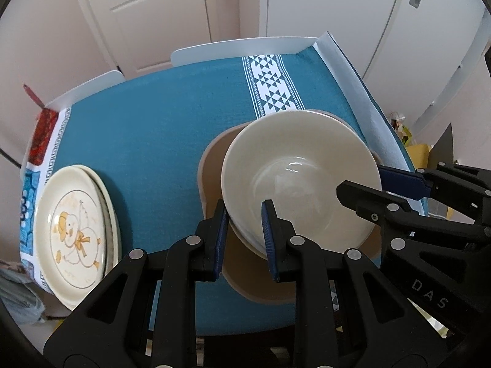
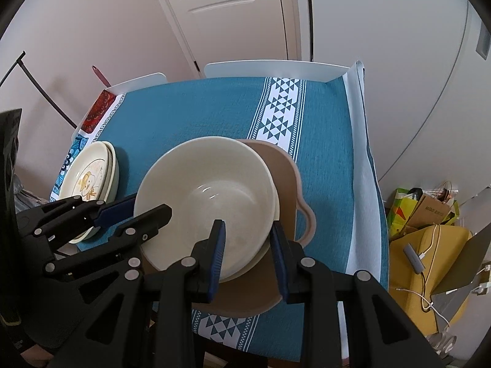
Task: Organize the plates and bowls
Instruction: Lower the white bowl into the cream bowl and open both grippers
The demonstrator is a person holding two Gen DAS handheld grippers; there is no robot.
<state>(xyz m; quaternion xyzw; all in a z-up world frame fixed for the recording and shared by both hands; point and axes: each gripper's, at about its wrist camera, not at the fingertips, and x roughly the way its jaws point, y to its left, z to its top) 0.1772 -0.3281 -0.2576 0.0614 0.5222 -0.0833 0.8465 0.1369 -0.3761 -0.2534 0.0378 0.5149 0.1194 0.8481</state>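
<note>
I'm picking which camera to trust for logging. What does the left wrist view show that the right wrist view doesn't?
Only the left wrist view shows the left gripper straddling the bowl's rim head-on. Only the right wrist view shows the brown tray's handle, the yellow box with cables and the right gripper over the rim. Both show the cream bowl, the duck plates and the blue tablecloth.

Soft, even daylight fills both views; small glare streaks sit inside the cream bowl (image 1: pixel 300 181), faint shadows lie beside the plates (image 1: pixel 73 239), and fisheye bending darkens the frame corners.
</note>
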